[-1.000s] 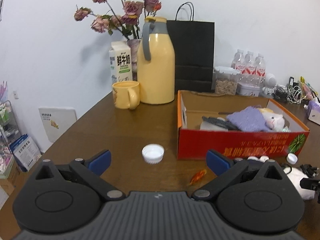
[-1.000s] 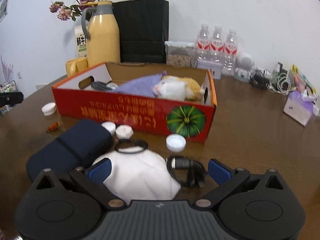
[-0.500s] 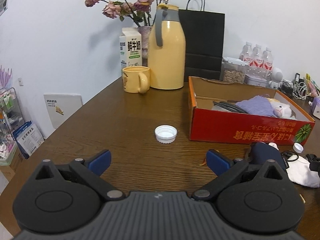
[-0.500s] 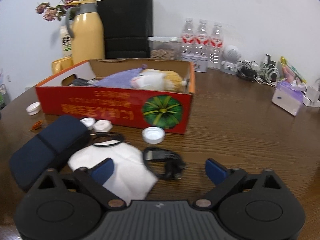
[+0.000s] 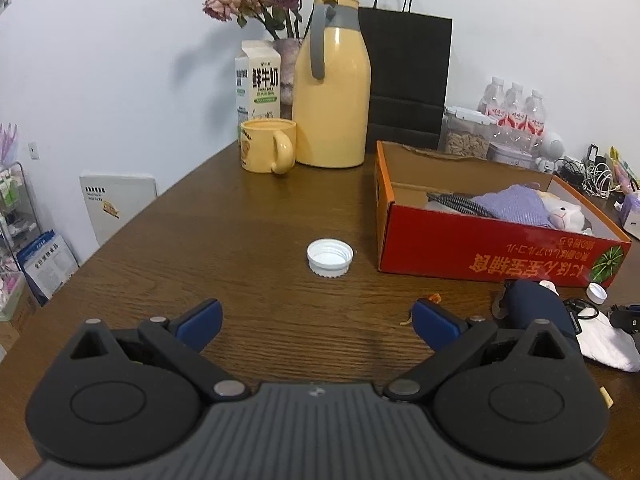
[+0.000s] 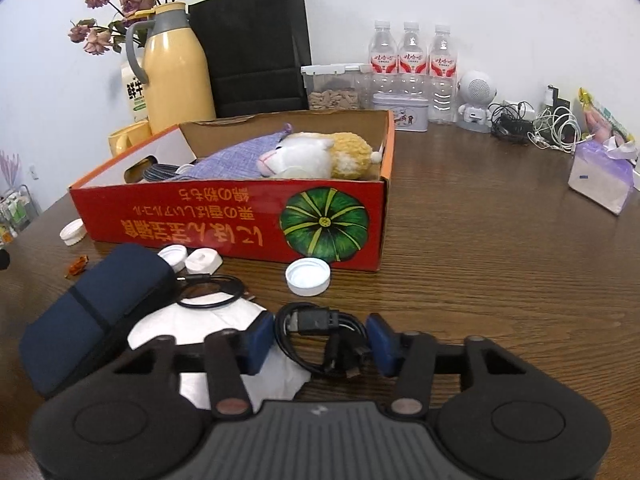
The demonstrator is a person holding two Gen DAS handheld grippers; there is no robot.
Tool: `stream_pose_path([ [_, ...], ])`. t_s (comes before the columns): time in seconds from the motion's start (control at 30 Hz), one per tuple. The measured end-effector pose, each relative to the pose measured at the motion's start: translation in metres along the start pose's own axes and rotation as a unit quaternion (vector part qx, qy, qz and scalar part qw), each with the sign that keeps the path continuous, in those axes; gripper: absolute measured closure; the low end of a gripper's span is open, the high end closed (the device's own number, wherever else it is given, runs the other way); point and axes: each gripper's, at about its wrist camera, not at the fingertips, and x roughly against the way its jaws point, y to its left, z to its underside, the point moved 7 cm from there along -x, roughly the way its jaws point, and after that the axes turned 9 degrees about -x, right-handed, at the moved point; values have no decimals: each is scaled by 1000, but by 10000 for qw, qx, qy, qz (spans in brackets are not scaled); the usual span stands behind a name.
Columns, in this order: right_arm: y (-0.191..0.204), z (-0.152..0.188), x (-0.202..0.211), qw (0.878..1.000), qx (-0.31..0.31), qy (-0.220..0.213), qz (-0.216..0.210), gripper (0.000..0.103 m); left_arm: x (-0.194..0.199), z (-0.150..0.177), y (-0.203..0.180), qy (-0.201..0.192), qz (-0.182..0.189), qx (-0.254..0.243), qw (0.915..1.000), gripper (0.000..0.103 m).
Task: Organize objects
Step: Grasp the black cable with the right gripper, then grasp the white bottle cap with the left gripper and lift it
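Note:
My right gripper (image 6: 320,340) is closing on a coiled black cable (image 6: 316,322) that lies on the table; both blue pads touch the coil's sides. Just left of it lie a white cloth (image 6: 280,376), a thin cable loop (image 6: 212,292) and a dark blue pouch (image 6: 92,312). White caps (image 6: 308,276) sit in front of the red box (image 6: 224,220), which holds a purple cloth and a plush toy (image 6: 316,156). My left gripper (image 5: 316,320) hangs open over bare wood. A white cap (image 5: 331,257) lies ahead of it, left of the red box (image 5: 480,248).
A yellow thermos (image 5: 332,92), yellow mug (image 5: 266,150), milk carton (image 5: 260,76) and black paper bag (image 5: 408,80) stand at the back. Water bottles (image 6: 412,68), a tissue pack (image 6: 600,180) and tangled chargers (image 6: 536,124) line the far right. An orange wrapper (image 6: 78,266) lies near the pouch.
The right gripper's jaws have narrowed from wide open onto the black cable as it moved right, off the white cloth. The left gripper drew back from the cap and stayed open.

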Motion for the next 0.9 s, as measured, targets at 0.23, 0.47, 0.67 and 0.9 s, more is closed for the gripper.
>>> stream_pose_path([
  [0.23, -2, -2, 4, 9998, -36, -180, 39, 58, -4, 1, -1, -18, 148, 35, 9999, 0],
  [0.47, -1, -2, 5, 9996, 26, -252, 91, 58, -13, 0, 4, 29, 251, 128, 9996, 0],
  [0.67, 2, -4, 8, 9992, 29, -398, 57, 58, -27, -11, 11, -7, 5, 63, 10000, 0],
  [0.9, 2, -5, 6, 9985, 64, -525, 135, 58, -69, -30, 14, 170, -177, -84, 9997, 0],
])
